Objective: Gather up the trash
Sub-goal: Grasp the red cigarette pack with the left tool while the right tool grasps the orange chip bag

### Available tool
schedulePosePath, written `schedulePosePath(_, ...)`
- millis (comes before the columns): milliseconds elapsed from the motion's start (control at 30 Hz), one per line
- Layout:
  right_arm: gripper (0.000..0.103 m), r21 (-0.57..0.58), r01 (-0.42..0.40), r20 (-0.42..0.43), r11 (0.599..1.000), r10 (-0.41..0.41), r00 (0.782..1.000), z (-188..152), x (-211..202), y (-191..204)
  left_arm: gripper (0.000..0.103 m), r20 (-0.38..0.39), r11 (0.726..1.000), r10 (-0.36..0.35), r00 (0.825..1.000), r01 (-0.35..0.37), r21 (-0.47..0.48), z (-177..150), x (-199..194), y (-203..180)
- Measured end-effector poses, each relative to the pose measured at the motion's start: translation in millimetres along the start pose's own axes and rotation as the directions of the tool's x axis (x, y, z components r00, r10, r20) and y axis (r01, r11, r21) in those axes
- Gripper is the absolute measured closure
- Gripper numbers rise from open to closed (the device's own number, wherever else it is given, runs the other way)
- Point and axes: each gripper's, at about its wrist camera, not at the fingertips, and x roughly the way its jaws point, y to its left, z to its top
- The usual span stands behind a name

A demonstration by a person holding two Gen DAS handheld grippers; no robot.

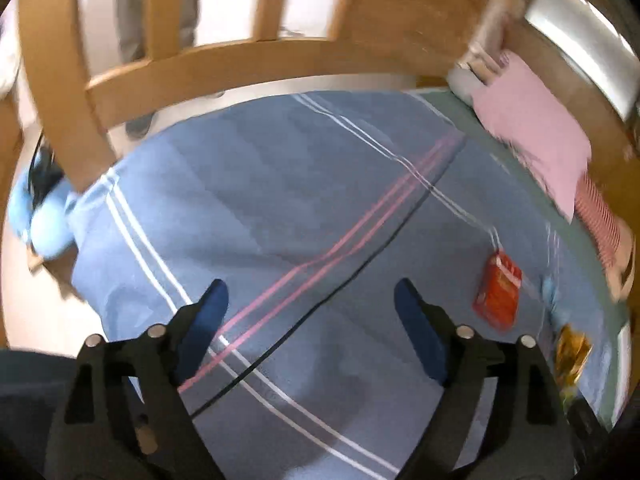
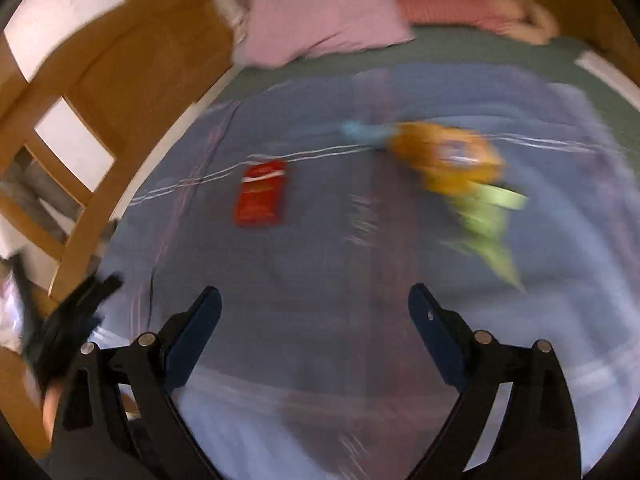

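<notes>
A red carton lies on a blue striped blanket on a bed. It shows in the right wrist view too. An orange snack wrapper lies right of it, with a green wrapper and a small light-blue scrap beside it, all blurred. The orange wrapper also shows at the far right of the left wrist view. My left gripper is open and empty above the blanket, left of the carton. My right gripper is open and empty, short of the trash.
A wooden bed rail runs along the far side. A pink pillow and a red-striped cloth lie at the head. A thin black cable crosses the blanket. A light-blue bundle lies off the bed's left edge.
</notes>
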Motion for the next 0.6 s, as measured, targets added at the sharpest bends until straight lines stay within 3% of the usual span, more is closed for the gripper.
schedulePosePath(67, 0.010, -0.045, 0.042, -0.039, 0.998, -0.044, 0.998, 30.5, 59.3, 28.2, 0.013, -0.016, 0.999, -0.009, 1.000, 0.009, -0.044, 0.7, 2.6, 6.9)
schedulePosePath(133, 0.010, -0.049, 0.061, -0.065, 0.997, -0.064, 0.996, 42.6, 86.9, 38.6, 0.013, -0.034, 0.997, -0.006, 0.999, 0.003, -0.078, 3.0, 5.5, 14.5)
schedulePosePath(167, 0.010, -0.056, 0.106, -0.094, 0.993, -0.111, 0.989, 52.4, 117.7, 48.7, 0.012, -0.039, 0.996, -0.010, 0.999, 0.006, -0.089, 2.5, 5.1, 17.0)
schedulePosePath(233, 0.012, -0.071, 0.153, -0.108, 0.986, -0.160, 0.981, 59.1, 136.5, 56.9, 0.011, -0.046, 0.994, -0.012, 0.999, 0.007, -0.108, 8.2, 15.0, 19.2)
schedulePosePath(267, 0.032, -0.112, 0.196, -0.117, 0.974, -0.209, 0.971, 58.0, 152.4, 63.8, 0.011, -0.050, 0.994, -0.009, 0.999, 0.003, -0.110, 8.1, 17.4, 20.0)
schedulePosePath(333, 0.048, -0.145, 0.222, -0.085, 0.964, -0.235, 0.968, 54.6, 151.5, 68.3, 0.011, -0.065, 0.993, -0.001, 0.998, -0.007, -0.122, 8.0, 22.4, 21.2)
schedulePosePath(433, 0.048, -0.130, 0.084, -0.153, 0.988, -0.104, 0.983, 32.3, 132.1, 69.9, 0.011, -0.076, 0.985, -0.015, 0.997, 0.002, -0.174, 9.2, 23.5, 31.5)
schedulePosePath(500, 0.048, -0.123, -0.008, -0.221, 0.992, -0.019, 0.975, 12.0, 118.2, 68.8, 0.011, -0.064, 0.980, -0.035, 0.997, 0.022, -0.196, 8.9, 19.3, 37.5)
schedulePosePath(567, 0.040, -0.141, -0.180, -0.341, 0.974, 0.123, 0.932, -12.4, 98.6, 70.2, 0.010, -0.057, 0.981, -0.041, 0.998, 0.030, -0.193, 8.1, 15.9, 39.9)
schedulePosePath(600, 0.036, -0.155, -0.204, -0.348, 0.967, 0.140, 0.927, -14.9, 90.4, 68.3, 0.010, -0.063, 0.982, -0.049, 0.997, 0.037, -0.183, 6.8, 16.3, 38.9)
